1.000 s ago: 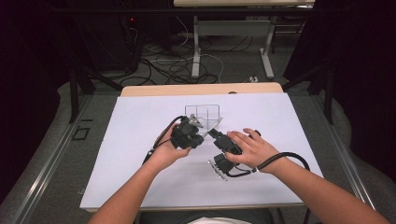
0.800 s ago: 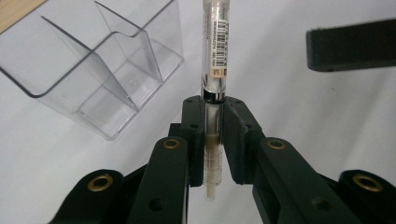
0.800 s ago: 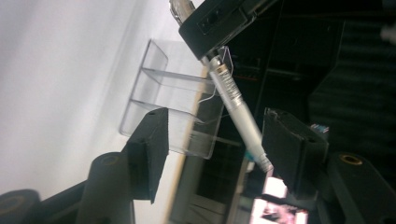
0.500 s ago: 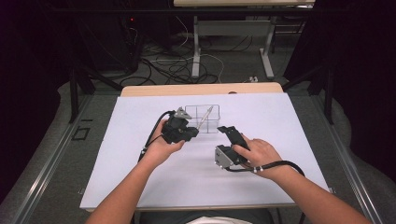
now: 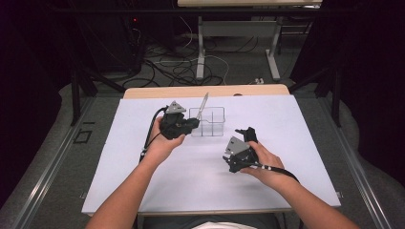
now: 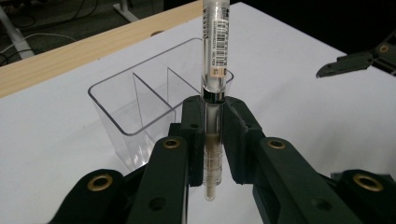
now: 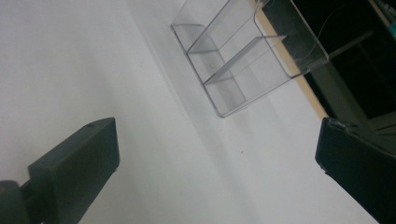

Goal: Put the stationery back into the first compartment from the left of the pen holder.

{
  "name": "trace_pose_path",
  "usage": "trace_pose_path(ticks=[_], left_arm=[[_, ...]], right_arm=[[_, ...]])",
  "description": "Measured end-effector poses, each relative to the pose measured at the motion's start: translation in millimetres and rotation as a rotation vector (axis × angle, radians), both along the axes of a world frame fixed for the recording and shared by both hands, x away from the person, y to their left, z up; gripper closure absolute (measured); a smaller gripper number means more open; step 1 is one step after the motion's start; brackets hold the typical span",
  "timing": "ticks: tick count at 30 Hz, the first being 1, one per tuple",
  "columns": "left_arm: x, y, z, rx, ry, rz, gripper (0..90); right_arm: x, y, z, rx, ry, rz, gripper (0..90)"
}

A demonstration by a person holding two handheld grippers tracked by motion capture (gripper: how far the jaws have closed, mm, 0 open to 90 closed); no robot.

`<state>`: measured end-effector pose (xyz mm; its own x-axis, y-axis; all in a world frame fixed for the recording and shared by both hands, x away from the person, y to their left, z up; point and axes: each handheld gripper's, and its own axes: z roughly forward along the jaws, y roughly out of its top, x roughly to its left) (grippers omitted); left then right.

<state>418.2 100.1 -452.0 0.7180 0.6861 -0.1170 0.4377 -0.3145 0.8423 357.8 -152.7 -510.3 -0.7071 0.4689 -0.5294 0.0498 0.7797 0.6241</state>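
Note:
My left gripper point(image 5: 191, 125) point(image 6: 212, 112) is shut on a clear pen-like tube point(image 6: 215, 46) with a barcode label. The tube stands upright between the jaws, and in the high view the tube point(image 5: 204, 102) rises beside the left wall of a clear divided box point(image 5: 210, 123) point(image 6: 135, 107). My right gripper point(image 5: 246, 133) point(image 7: 215, 154) hovers over the white sheet to the right of the box point(image 7: 243, 56). Its jaws have just been opening and stand wide apart with nothing between them. One of its jaw tips also pokes into the left gripper view at the right edge.
A white sheet point(image 5: 296, 124) covers the table, with a wooden strip point(image 5: 205, 90) along the far edge. Desk legs and cables point(image 5: 191, 67) lie on the dark floor beyond. A cable trails from each gripper along the forearms.
The two hands have drawn apart. The left gripper carried the tube up and left to the box; the right gripper let go, moved right and its jaws spread wide.

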Motion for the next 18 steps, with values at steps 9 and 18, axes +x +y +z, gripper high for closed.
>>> trace_pose_path(ticks=[9,18], left_arm=[[8.1,4.5,3.4,-0.046,-0.049,0.049,79.7],[21.2,3.5,5.8,-0.113,-0.099,0.100,79.7]], right_arm=[[3.3,-13.0,-1.5,0.226,0.141,-0.078,0.0],[7.0,-32.2,-6.2,0.413,0.243,-0.191,0.0]])
